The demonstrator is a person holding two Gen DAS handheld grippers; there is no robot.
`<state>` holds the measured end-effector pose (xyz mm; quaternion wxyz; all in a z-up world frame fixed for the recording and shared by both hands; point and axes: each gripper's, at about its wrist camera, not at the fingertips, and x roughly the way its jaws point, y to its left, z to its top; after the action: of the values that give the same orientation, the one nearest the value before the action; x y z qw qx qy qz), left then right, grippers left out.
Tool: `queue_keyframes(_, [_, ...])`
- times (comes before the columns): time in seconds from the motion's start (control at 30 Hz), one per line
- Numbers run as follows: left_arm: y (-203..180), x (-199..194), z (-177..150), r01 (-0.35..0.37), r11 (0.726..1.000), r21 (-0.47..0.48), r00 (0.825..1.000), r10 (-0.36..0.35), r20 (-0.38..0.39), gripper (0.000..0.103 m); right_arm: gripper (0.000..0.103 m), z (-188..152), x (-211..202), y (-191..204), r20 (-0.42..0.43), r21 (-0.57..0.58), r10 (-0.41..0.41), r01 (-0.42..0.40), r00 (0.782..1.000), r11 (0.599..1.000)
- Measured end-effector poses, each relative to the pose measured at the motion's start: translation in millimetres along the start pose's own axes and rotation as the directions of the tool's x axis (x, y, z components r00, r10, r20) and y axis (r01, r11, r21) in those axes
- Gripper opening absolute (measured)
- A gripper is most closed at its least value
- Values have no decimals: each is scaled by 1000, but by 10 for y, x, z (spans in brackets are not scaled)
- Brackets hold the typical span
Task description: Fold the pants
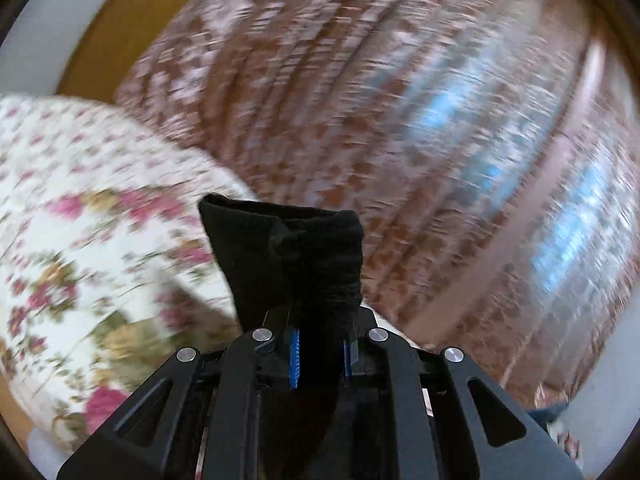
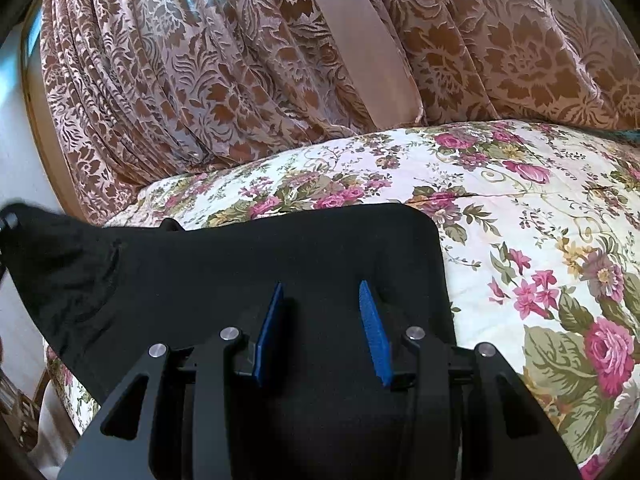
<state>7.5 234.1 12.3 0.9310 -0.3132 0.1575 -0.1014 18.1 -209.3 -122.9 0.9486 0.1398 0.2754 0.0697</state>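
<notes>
The black pants (image 2: 248, 256) lie on the floral bed cover (image 2: 540, 248), spread across the lower left of the right wrist view. My right gripper (image 2: 322, 292) is open just above the black cloth, its blue pads (image 2: 374, 332) apart with nothing between them. In the left wrist view my left gripper (image 1: 320, 344) is shut on a bunched end of the black pants (image 1: 296, 252), which sticks up between the fingers, lifted off the bed. That view is blurred by motion.
A brown patterned curtain (image 2: 224, 64) hangs behind the bed, and it fills the back of the left wrist view (image 1: 360, 80). The floral bed cover (image 1: 80, 240) shows at lower left there. A white wall (image 2: 12, 128) and wood frame stand at far left.
</notes>
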Motion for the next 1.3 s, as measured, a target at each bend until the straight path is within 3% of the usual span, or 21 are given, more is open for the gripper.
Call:
queue_keyframes(0.2, [-712, 58, -104, 152, 975, 161, 988, -147, -46, 14, 45, 35, -7, 4, -28, 31, 3, -2, 1000, 1000])
queue_keyframes(0.33, [-1116, 174, -328, 251, 938, 239, 966, -226, -129, 14, 49, 58, -57, -4, -32, 58, 14, -13, 999, 998])
queue_keyframes(0.47, [-1459, 273, -684, 338, 883, 326, 934, -273, -232, 14, 50, 57, -168, -23, -26, 102, 51, -48, 998, 994])
queue_keyframes(0.57, [-1647, 357, -978, 404, 842, 358, 900, -296, -320, 14, 50, 49, -246, -52, -26, 127, 70, -66, 997, 990])
queue_keyframes(0.77, [-1885, 609, -1576, 481, 780, 400, 838, -276, -470, 14, 53, 52, -376, -173, -18, 238, 132, -124, 991, 963])
queue_keyframes(0.9, [-1903, 754, -1896, 489, 758, 432, 818, -227, -529, 14, 53, 51, -448, -201, -20, 260, 146, -136, 989, 956])
queue_keyframes(1.2, [-1815, 904, -2221, 487, 758, 433, 782, -158, -603, 14, 58, 24, -452, -237, -24, 294, 166, -151, 986, 944])
queue_keyframes(1.3, [-1776, 932, -2282, 502, 755, 422, 762, -156, -629, 27, 60, 29, -447, -225, -30, 297, 171, -154, 985, 942])
